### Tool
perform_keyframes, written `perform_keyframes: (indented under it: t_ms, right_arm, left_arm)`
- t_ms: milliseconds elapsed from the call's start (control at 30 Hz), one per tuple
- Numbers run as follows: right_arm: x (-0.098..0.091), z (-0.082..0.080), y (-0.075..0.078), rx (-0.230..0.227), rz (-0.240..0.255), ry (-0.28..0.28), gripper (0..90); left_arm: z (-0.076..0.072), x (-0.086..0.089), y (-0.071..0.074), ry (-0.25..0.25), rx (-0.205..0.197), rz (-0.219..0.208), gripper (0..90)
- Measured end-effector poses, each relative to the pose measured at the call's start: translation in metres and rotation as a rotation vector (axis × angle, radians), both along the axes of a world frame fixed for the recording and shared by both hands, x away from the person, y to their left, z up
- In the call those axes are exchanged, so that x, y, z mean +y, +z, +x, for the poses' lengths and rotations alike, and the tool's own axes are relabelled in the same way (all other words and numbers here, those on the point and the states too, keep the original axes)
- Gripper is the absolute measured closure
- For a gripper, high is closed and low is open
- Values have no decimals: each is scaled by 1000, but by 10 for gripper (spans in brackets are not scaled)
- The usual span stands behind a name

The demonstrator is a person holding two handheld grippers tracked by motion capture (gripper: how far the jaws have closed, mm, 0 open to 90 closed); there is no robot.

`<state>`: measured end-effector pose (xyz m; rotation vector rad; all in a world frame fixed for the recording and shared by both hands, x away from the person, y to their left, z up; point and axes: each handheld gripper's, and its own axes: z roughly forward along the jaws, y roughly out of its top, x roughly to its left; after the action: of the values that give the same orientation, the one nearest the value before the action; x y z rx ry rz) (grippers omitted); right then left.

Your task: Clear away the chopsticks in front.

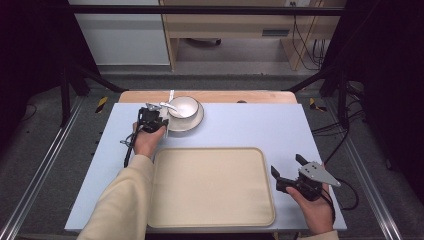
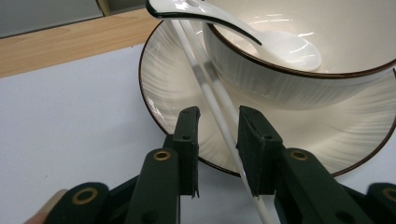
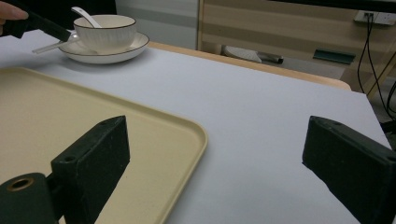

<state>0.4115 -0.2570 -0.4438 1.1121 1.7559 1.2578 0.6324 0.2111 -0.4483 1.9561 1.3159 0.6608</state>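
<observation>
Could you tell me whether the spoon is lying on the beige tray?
No, the spoon rests inside the bowl on the plate, apart from the tray.

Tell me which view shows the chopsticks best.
The left gripper view: the white chopsticks run up close between the left gripper's jaws, lying across the plate beside the bowl. In the right gripper view they are a small, far-off sliver at the plate's edge. The high view leaves them too small to make out.
</observation>
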Motion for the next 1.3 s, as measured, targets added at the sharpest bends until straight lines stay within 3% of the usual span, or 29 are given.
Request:
perform_keyframes:
  t_ms: [233, 533, 667, 867, 1133, 1200, 1300]
  right_arm:
    - [2, 1, -1, 9, -3, 3, 79]
    - [1, 1, -1, 9, -1, 6, 81]
    - [1, 1, -1, 11, -1, 5, 81]
    - [0, 2, -1, 10, 1, 3, 82]
    - [0, 2, -1, 12, 3, 4, 83]
    - [1, 2, -1, 10, 0, 5, 83]
    - [1, 2, -1, 11, 4, 8, 83]
  left_arm:
    - [5, -1, -6, 62, 18, -56, 769]
    - [9, -3, -11, 132, 33, -131, 797]
    - [9, -1, -10, 166, 25, -142, 842]
    - [7, 2, -6, 173, 10, -139, 853]
    - [-8, 21, 8, 215, -14, -174, 855]
    - [-16, 27, 12, 241, -20, -205, 854]
    - [-31, 34, 17, 260, -21, -208, 854]
